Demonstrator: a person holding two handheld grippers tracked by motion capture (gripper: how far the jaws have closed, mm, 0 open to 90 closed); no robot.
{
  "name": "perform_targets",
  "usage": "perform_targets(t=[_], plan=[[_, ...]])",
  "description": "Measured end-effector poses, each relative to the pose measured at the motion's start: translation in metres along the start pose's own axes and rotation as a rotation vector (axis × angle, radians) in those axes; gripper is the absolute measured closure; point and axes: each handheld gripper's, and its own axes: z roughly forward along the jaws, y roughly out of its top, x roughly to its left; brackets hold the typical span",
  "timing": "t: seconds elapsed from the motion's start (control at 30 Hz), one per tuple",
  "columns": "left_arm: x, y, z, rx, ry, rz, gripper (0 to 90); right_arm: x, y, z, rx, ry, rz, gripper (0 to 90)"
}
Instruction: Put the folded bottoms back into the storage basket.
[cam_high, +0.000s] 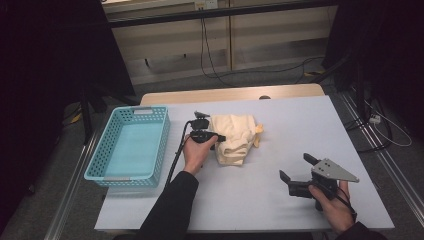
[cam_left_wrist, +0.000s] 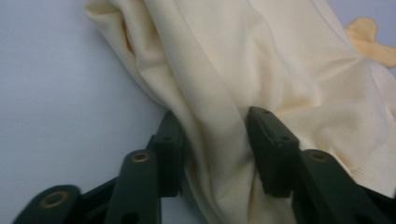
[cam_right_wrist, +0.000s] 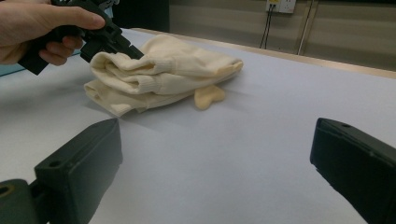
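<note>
The right gripper (cam_high: 296, 176) sits low on the table (cam_high: 300, 120), its jaws wide apart with nothing between them. Farther off lies a crumpled cream cloth (cam_high: 234, 137) in the middle of the table. The left gripper (cam_left_wrist: 212, 140) has a fold of this cloth between its jaws. A blue basket (cam_high: 131, 147) stands just beside, to the left.

A pale grey-white table top (cam_high: 310, 130) covers the work area, with a light wooden edge (cam_high: 230, 94) showing along its far side. Beyond it, black cables (cam_high: 260, 74) run down from a wall socket (cam_high: 206, 4) and trail across the grey floor (cam_high: 280, 80). At the right, a white power strip (cam_high: 374, 119) lies beside a metal rail (cam_high: 390, 165) — dark curtains (cam_high: 45, 60) hang on both sides.
</note>
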Motion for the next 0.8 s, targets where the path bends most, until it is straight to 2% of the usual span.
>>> perform_targets(t=[0.1, 0.17, 0.2, 0.23, 0.27, 0.33, 0.53, 0.6, 0.63, 0.67, 0.73, 0.8], plan=[[0.001, 0.000, 0.000, 0.003, -0.006, -0.010, 60.5, 0.000, 0.000, 0.000, 0.000, 0.002, 0.001, 1.9], [-0.001, -0.001, 0.001, -0.006, -0.007, -0.016, 57.3, 0.000, 0.000, 0.000, -0.001, 0.002, 0.002, 1.8], [-0.006, -0.001, 0.002, -0.006, 0.019, 0.008, 53.1, 0.000, 0.000, 0.000, -0.001, 0.000, 0.001, 1.8], [-0.006, -0.001, 0.002, -0.006, 0.019, 0.008, 53.4, 0.000, 0.000, 0.000, -0.001, 0.000, 0.001, 1.8], [-0.009, -0.001, 0.003, -0.008, 0.039, 0.023, 53.4, 0.000, 0.000, 0.000, 0.000, -0.001, 0.002, 1.8], [-0.009, -0.001, 0.003, -0.012, 0.051, 0.015, 56.3, 0.000, 0.000, 0.000, 0.001, -0.001, 0.002, 1.8], [-0.008, -0.003, 0.004, -0.022, 0.030, 0.028, 69.4, -0.001, 0.000, 0.001, 0.001, 0.001, 0.003, 1.7], [-0.011, -0.005, 0.004, -0.052, 0.039, 0.077, 71.5, -0.001, 0.000, 0.000, 0.001, 0.001, 0.001, 1.7], [-0.011, -0.007, 0.003, -0.063, 0.038, 0.078, 71.9, -0.001, 0.000, 0.000, 0.001, 0.001, 0.001, 1.7], [-0.006, -0.006, 0.001, -0.061, 0.004, 0.059, 72.4, -0.001, -0.001, 0.000, 0.001, -0.002, 0.004, 1.7], [-0.005, -0.006, 0.001, -0.062, -0.009, 0.048, 72.6, -0.001, -0.001, 0.000, 0.002, -0.002, 0.006, 1.7], [-0.004, -0.005, -0.001, -0.068, -0.014, 0.054, 72.9, -0.002, -0.001, 0.000, 0.002, -0.005, 0.010, 1.8]])
